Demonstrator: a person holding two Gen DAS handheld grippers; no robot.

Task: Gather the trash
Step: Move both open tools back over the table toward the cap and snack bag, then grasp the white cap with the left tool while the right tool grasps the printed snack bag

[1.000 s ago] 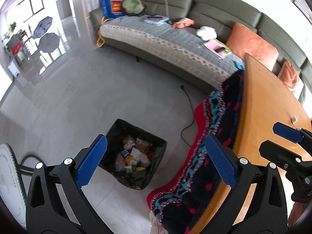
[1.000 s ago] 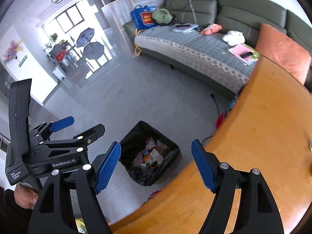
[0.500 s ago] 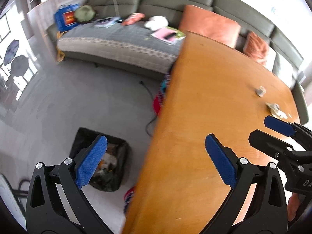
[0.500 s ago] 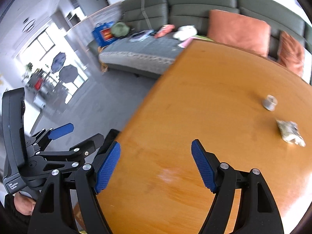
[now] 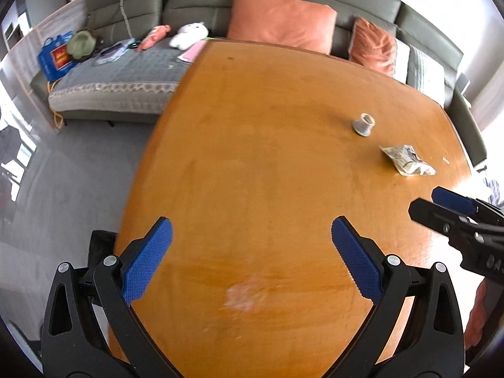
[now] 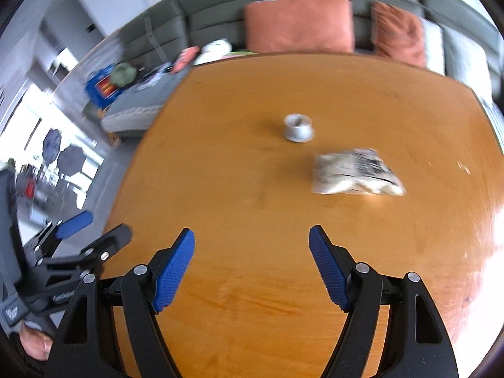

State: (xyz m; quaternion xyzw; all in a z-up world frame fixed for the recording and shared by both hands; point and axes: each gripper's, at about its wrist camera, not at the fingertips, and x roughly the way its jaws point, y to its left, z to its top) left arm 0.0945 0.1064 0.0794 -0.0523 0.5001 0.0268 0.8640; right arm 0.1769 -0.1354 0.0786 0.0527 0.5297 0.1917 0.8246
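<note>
A crumpled clear snack bag (image 6: 356, 174) lies on the orange wooden table (image 6: 236, 204), and a small grey cup-shaped piece (image 6: 297, 127) stands just beyond it. The left wrist view shows the same snack bag (image 5: 406, 160) and grey piece (image 5: 363, 124) far to the right. My right gripper (image 6: 251, 252) hangs open over the table, short of the bag, nothing between its blue pads. My left gripper (image 5: 250, 245) is open too, over bare wood near the table's left edge. Only a corner of the black trash bin (image 5: 99, 245) shows below that edge.
A grey-green sofa (image 5: 220, 9) with orange cushions (image 5: 283, 22), toys and a blue bag (image 5: 56, 58) runs behind the table. Grey floor (image 5: 78, 163) lies to the left. A whitish smear (image 5: 244, 294) marks the wood near my left gripper.
Both grippers swung from above the trash bin on the floor rightward over the table. The bin has slid almost out of view, and the snack bag and grey piece have come into sight.
</note>
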